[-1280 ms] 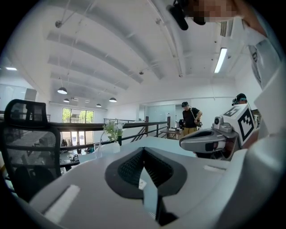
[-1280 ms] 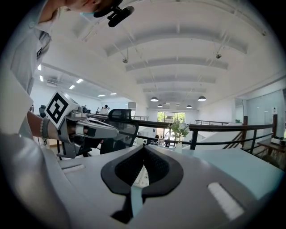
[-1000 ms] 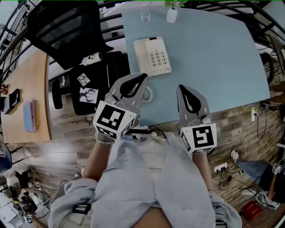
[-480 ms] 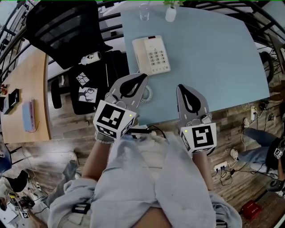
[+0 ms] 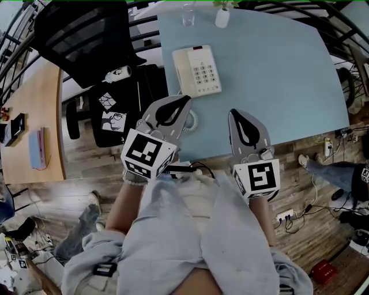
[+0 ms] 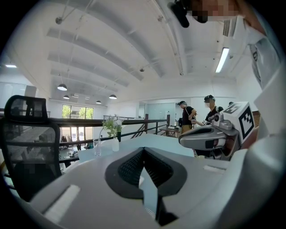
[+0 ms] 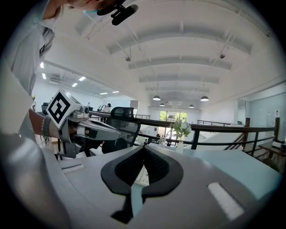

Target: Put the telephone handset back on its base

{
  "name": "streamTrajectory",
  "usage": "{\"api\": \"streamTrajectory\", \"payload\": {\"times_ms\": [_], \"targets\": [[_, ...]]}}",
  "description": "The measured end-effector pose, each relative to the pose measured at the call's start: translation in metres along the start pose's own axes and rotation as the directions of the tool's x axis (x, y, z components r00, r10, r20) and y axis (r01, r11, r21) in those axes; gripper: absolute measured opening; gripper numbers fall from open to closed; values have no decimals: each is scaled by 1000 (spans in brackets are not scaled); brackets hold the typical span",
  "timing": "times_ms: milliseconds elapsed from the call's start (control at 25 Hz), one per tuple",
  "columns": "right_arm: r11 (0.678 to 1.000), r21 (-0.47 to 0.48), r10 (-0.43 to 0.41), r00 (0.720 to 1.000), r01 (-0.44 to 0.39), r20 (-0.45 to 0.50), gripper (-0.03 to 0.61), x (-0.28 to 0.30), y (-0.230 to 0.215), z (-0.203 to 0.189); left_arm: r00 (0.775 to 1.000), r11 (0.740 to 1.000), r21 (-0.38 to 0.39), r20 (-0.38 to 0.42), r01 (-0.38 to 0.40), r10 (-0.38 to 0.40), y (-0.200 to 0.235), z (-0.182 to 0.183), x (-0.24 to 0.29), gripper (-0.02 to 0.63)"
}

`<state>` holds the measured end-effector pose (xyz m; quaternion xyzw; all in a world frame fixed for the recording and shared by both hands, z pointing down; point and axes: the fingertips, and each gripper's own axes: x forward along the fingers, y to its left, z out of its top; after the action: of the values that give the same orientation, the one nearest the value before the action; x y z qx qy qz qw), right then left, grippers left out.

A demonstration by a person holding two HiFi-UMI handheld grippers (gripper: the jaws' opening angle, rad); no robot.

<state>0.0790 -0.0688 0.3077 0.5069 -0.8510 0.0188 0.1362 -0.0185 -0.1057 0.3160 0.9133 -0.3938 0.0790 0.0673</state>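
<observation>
Nothing on the worktop (image 5: 277, 75) has moved in the last second. The left gripper (image 5: 185, 99) and right gripper (image 5: 234, 113) hang at its near edge, fingers fully closed and empty. The handset (image 5: 182, 72) appears seated on the telephone base (image 5: 204, 72), so the task is likely finished.

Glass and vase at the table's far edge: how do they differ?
The glass is clear and holds no plant; the vase is white, opaque and carries green sprigs. In the head view the glass stands left of the vase. Both stand upright on the table.
</observation>
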Motion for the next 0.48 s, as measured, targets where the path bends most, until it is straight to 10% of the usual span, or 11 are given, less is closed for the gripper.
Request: {"api": "streamTrajectory", "payload": {"times_ms": [480], "targets": [[1000, 0, 2, 1000, -2, -6, 5, 2, 1, 0, 1000, 1000, -7, -8, -5, 4, 3, -1, 0, 3]]}}
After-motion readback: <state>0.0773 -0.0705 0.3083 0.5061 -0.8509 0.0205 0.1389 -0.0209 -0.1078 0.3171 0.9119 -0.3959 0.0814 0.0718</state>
